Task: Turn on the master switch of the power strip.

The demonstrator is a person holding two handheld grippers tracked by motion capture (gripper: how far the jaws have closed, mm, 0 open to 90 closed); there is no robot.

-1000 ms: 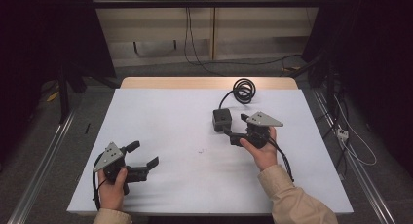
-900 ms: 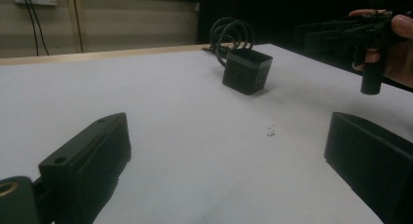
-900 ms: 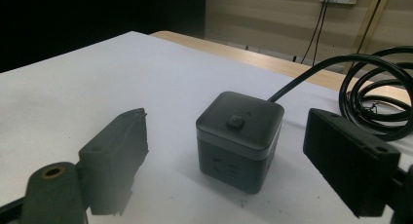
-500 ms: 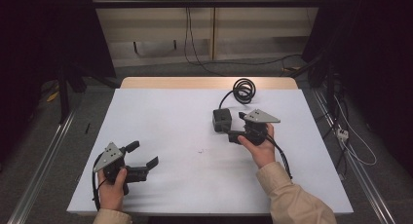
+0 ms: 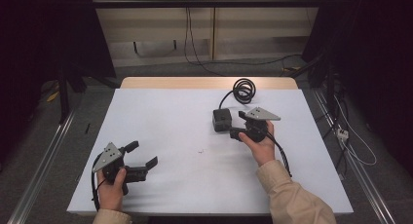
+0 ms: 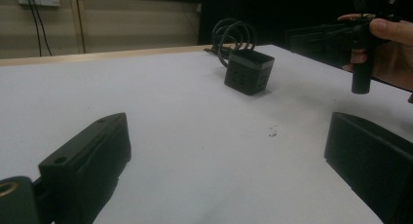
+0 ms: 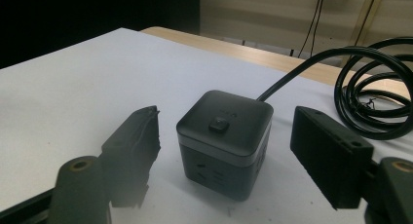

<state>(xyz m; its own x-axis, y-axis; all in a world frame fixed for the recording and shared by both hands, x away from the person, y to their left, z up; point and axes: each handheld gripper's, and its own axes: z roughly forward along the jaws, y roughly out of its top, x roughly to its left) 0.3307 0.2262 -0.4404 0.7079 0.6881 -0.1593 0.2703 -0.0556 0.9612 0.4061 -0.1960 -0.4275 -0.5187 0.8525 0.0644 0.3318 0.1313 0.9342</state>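
My right gripper [image 5: 233, 128] sits right of centre in the high view, its jaws pointing left at the black power cube [image 5: 222, 120] — a small socket block standing upright on the white bench [image 5: 165, 117], just above the middle of the frame. In the right gripper view the power cube [image 7: 224, 141] stands between my two jaws, in the lower centre of the frame, with a gap on either side; the jaws have just been closing in, yet neither pad presses on it. A square button is on its top face, and its black cable [image 7: 375, 92] runs off to the upper right, where it lies in a coil. In the high view that coil [image 5: 243, 90] rests near the far edge of the bench, above the cube. My left gripper [image 5: 141, 158] hovers at the lower left of the high view, well apart from the cube, its jaws spread wide with nothing between them — the left gripper view shows bare bench between the two jaws and the cube [image 6: 248, 73] farther off, at upper centre.
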